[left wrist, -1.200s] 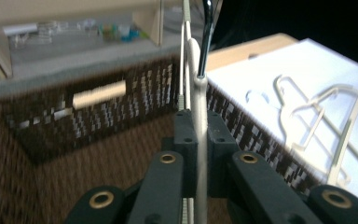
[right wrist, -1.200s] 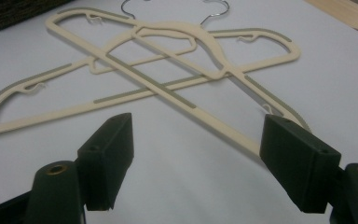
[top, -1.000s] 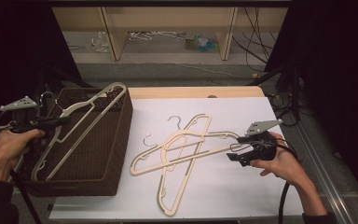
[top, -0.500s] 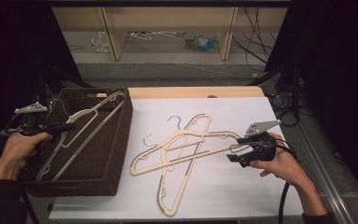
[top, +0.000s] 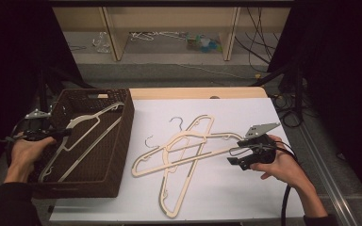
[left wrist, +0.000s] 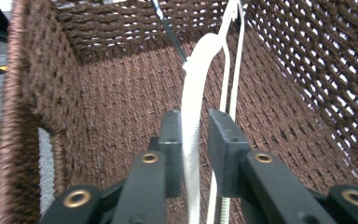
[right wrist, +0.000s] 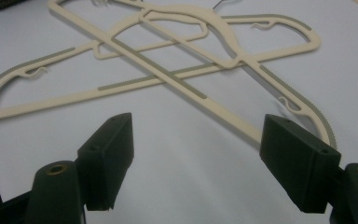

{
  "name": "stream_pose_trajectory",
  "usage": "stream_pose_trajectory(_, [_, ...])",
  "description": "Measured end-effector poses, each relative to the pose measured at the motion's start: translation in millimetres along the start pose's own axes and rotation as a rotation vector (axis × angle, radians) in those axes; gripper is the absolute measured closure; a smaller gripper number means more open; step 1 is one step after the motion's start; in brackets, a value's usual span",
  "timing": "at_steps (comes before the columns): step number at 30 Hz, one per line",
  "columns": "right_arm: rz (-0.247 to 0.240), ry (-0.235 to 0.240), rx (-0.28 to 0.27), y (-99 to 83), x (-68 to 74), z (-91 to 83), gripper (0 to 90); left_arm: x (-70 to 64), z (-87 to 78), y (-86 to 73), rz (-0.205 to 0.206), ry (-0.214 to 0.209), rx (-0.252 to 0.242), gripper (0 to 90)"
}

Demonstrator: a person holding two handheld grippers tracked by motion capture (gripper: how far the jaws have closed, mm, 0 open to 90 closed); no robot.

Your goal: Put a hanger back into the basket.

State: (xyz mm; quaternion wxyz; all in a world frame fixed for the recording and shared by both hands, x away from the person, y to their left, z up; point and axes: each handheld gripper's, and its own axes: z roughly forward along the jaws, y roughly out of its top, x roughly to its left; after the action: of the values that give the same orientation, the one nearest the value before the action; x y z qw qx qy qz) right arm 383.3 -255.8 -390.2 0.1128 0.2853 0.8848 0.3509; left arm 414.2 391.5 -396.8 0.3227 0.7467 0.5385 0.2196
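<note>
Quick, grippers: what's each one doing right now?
Left gripper: closed on the hanger inside the basket.
Right gripper: open, holding nothing, beside the crossed hangers on the table.

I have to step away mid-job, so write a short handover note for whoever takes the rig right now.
Left gripper: its jaws sit either side of a cream hanger with a slight gap, so I can't tell whether they still grip. That hanger lies slanted inside the brown wicker basket, its upper end near the far rim.
Right gripper: open, holding nothing, low over the white table beside the pile.
Two crossed cream hangers lie flat on the table, one over the other.
Done: one hanger in the basket.
Left: probably let go with the left, then move the two crossed hangers over.
</note>
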Motion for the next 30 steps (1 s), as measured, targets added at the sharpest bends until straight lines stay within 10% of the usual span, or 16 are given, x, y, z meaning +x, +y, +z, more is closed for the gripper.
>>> stream_pose_trajectory(1, [0.028, 0.005, 0.017, 0.2, 2.1, -0.8, 26.8, -1.7, -2.8, 0.3, -0.02, 0.06, -0.003, 63.9])
stream_pose_trajectory(9, [0.02, 0.006, 0.017, 2.8, 7.6, 5.8, 26.8, -28.7, -43.7, 10.4, -0.091, 0.084, -0.167, 46.7])
stream_pose_trajectory(17, [0.005, -0.046, 0.004, 10.1, 5.7, 25.0, 26.8, -122.1, -92.4, 6.8, -0.036, -0.147, -0.32, 34.2])
stream_pose_trajectory(19, [0.008, -0.058, -0.002, 12.0, 4.1, 31.3, 26.9, -144.0, -93.1, 3.5, 0.044, -0.17, -0.344, 32.5])
stream_pose_trajectory(26, [0.003, -0.061, 0.019, 10.0, 0.3, 39.3, 26.8, -224.2, -80.6, -15.6, 0.119, -0.311, -0.331, 27.3])
stream_pose_trajectory(30, [0.002, -0.068, 0.017, 8.2, -0.8, 37.5, 26.4, -246.0, -70.4, -24.3, 0.086, -0.361, -0.33, 22.9])
